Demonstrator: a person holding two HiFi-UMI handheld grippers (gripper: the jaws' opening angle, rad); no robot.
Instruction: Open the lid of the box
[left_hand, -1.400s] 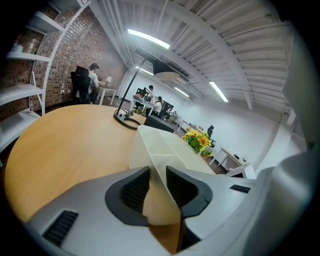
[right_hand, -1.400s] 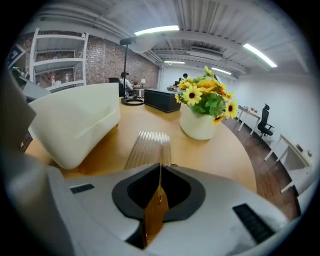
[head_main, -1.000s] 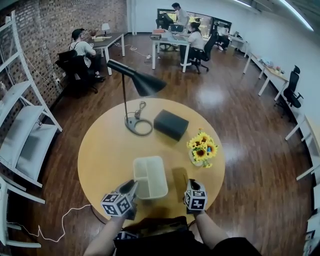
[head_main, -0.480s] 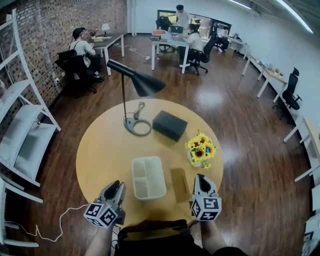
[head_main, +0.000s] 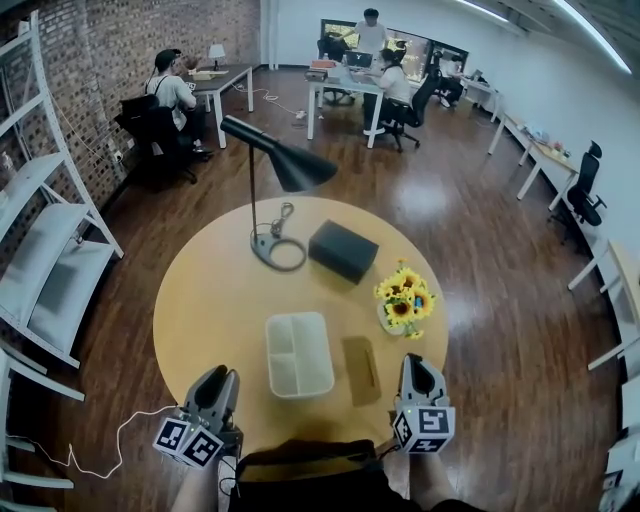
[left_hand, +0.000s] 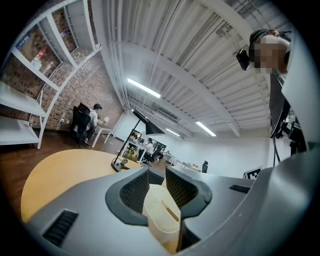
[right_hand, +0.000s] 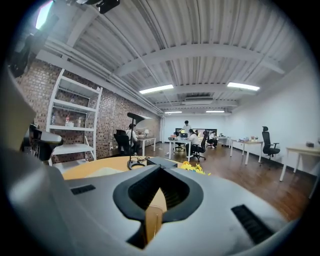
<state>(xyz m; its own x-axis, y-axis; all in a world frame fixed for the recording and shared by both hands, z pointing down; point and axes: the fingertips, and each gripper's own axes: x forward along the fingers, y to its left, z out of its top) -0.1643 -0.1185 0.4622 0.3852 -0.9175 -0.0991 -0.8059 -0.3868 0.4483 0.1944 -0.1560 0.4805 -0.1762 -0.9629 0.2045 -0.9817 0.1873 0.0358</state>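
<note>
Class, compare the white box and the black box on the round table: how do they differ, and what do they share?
The white box is open and shows divided compartments, while the black box shows no opening. The white box is pale and lies near the person's edge. The black box is dark and sits farther off, beside the lamp base. Both are rectangular and rest on the table.

The left gripper (head_main: 218, 377) and right gripper (head_main: 418, 362) were held low near the person's body, well apart, both pointing forward. The left jaws stood slightly apart, gripping nothing. The right jaws' tips met, empty.
</note>
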